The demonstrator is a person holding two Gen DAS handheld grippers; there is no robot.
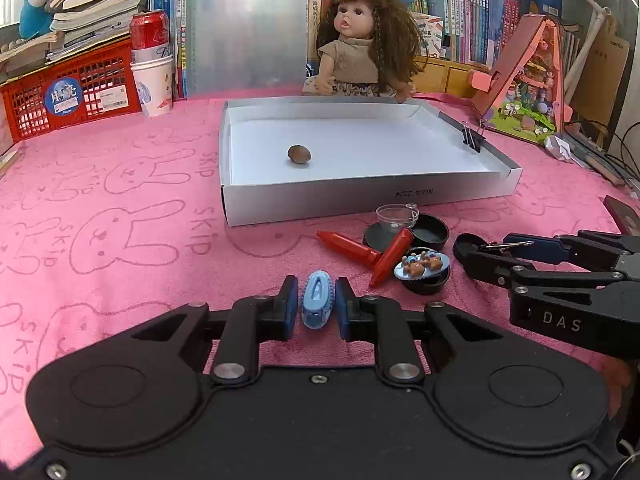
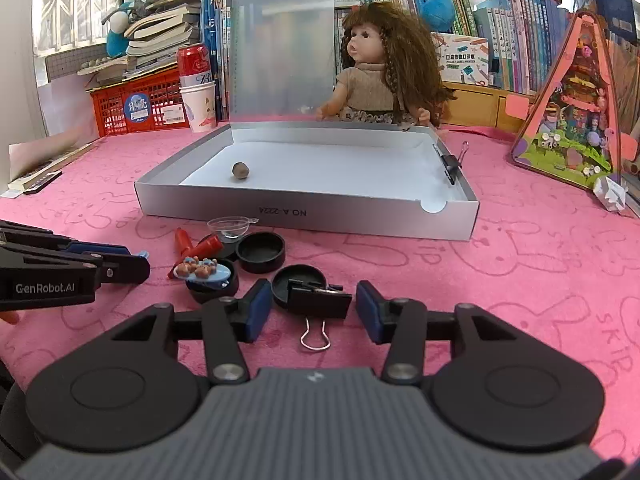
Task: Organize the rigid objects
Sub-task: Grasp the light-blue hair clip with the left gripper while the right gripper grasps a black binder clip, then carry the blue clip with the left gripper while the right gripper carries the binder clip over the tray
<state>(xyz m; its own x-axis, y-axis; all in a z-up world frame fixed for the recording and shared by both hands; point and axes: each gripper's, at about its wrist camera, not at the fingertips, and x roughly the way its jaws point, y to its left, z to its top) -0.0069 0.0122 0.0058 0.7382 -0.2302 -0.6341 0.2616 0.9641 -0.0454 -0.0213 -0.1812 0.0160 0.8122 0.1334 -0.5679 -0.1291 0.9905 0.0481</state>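
Left wrist view: the left gripper (image 1: 317,300) is closed on a small blue correction tape (image 1: 317,298) above the pink cloth (image 1: 120,208). The right gripper (image 2: 316,312) is open around a black binder clip (image 2: 320,300), pads not touching. Red crayons (image 1: 372,256) and black lids (image 1: 430,232) lie before the white box (image 1: 320,204), which holds a nut (image 1: 299,155)

This looks like a home study or a child's room rather than any workplace. Shelves packed with upright books (image 2: 500,40) run along the back, plush toys (image 2: 436,4) sit on top of them, and a long-haired doll (image 1: 360,40) sits at the far edge of the surface (image 1: 120,200), which is covered by a pink cloth printed with rabbits. A red plastic crate (image 1: 72,92) under loose stacked books, a soda can (image 1: 150,32) in paper cups and a pink toy house (image 2: 576,108) add to the domestic clutter.
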